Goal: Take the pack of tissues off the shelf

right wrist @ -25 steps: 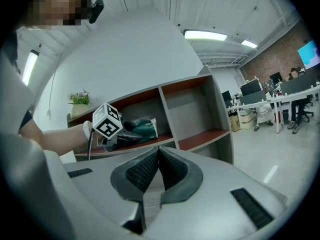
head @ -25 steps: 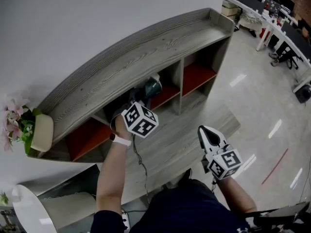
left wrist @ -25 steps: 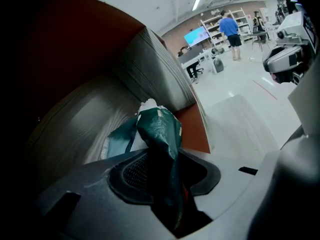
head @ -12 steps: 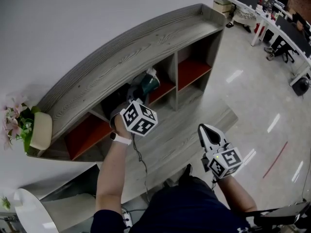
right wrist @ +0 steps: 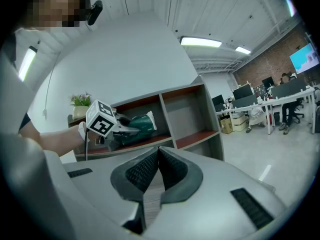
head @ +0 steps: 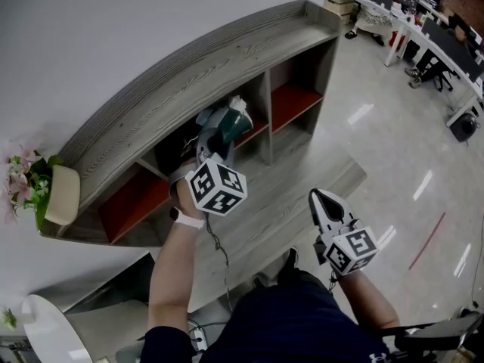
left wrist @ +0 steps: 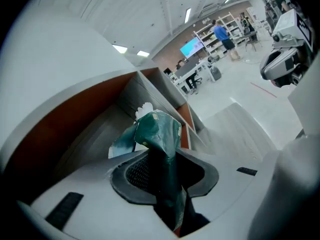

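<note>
The green pack of tissues (head: 224, 122) hangs at the mouth of the shelf's middle compartment, white tissue showing at its far end. My left gripper (head: 206, 139) is shut on it. Its jaws have just been closing, and the pack (left wrist: 158, 129) is pinched between the dark pads (left wrist: 134, 172) and crumpled there. From the right gripper view, the left gripper (right wrist: 127, 129) holds the pack (right wrist: 137, 123) just above the red shelf board. My right gripper (head: 318, 200) hovers in front of the shelf, well clear of it, jaws shut (right wrist: 159, 152) on nothing.
The grey wooden shelf (head: 189, 72) has red-floored compartments and a low step in front. A cream pot with pink flowers (head: 62, 200) stands at its left end. A white round table (head: 44, 330) is at lower left. Office desks (head: 425, 35) stand far right.
The left gripper has drawn back and up a little with the pack, which now sits further out of the compartment. The right gripper has shifted only slightly.
</note>
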The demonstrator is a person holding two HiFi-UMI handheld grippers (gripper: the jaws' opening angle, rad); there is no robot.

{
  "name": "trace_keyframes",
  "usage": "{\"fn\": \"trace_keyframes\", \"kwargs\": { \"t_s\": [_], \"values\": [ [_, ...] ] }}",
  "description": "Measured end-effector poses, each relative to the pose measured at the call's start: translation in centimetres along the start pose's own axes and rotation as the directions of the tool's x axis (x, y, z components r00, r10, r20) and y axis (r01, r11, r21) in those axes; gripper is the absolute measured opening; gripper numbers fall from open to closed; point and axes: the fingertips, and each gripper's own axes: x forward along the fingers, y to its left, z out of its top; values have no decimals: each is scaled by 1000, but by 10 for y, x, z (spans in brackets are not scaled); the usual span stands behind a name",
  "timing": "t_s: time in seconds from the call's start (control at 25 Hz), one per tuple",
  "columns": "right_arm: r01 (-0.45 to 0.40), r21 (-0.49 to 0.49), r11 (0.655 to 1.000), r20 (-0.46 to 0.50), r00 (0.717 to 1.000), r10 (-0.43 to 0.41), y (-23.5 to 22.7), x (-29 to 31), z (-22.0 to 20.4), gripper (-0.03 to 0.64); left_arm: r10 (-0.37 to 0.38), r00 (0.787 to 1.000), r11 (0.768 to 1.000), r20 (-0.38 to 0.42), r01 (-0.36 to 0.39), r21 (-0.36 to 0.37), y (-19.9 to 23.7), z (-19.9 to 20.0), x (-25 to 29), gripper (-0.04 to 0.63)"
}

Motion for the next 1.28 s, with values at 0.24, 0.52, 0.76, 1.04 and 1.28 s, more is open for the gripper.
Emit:
{"fn": "trace_keyframes", "kwargs": {
  "t_s": [0.24, 0.52, 0.76, 1.04, 1.28],
  "values": [
    [5, -9, 1000, 9, 1000, -5, 7, -11, 1, 12, -5, 997, 1000, 79, 5, -4, -11, 22, -30, 120],
    [16, -10, 1000, 13, 1000, -16, 14, -26, -2, 12, -26, 992, 1000, 120, 24, 19, -37, 27, -55, 120],
    [23, -11, 1000, 17, 1000, -23, 20, -39, -5, 12, -44, 986, 998, 161, 38, 40, -64, 27, -78, 120],
    [31, -19, 999, 19, 999, -31, 28, -49, -9, 12, -50, 978, 998, 204, 42, 40, -94, 15, -94, 120],
    [41, -20, 999, 15, 999, -41, 33, -55, -12, 12, -47, 977, 997, 209, 32, 76, -120, 1, -96, 121]
  ]
}}
